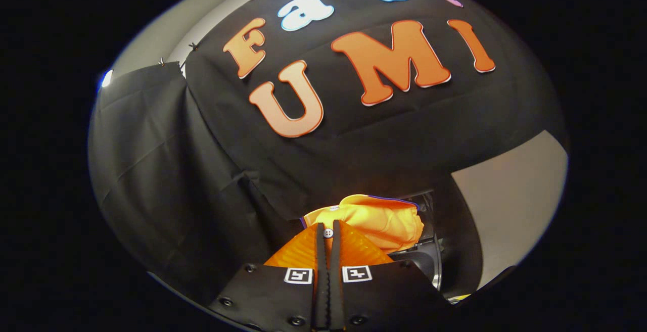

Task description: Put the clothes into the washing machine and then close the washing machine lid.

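Observation:
An orange garment point(381, 221) with a thin purple trim and a small white button hangs bunched just ahead of my fingers. My gripper point(328, 231) is shut on the garment, both fingers pressed together on a fold of its cloth near the button. Behind and below the garment, to its right, I see part of the washing machine point(427, 258): a dark opening with a curved metal rim. The garment hides most of that opening.
Black cloth walls stand close ahead and to the left. A pale grey panel point(510, 205) lies to the right of the machine.

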A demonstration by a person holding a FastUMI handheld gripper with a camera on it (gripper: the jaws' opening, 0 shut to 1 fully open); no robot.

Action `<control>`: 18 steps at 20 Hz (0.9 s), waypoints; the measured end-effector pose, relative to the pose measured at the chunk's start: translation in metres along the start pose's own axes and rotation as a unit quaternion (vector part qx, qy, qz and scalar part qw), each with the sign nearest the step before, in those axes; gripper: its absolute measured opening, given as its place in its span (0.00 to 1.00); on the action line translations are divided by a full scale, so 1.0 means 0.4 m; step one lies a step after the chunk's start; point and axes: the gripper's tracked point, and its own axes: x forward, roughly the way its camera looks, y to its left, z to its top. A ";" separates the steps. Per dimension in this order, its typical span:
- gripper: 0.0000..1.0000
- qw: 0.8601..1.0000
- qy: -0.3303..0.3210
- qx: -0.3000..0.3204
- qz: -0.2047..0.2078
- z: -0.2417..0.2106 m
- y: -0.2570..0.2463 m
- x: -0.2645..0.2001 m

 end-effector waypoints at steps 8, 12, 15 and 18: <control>0.08 0.996 0.078 0.013 -0.034 -0.299 -0.118 0.254; 0.08 0.993 0.098 0.028 -0.065 -0.425 -0.201 0.369; 0.08 0.989 0.112 0.028 -0.087 -0.515 -0.251 0.426; 0.08 0.986 0.127 0.038 -0.106 -0.587 -0.285 0.440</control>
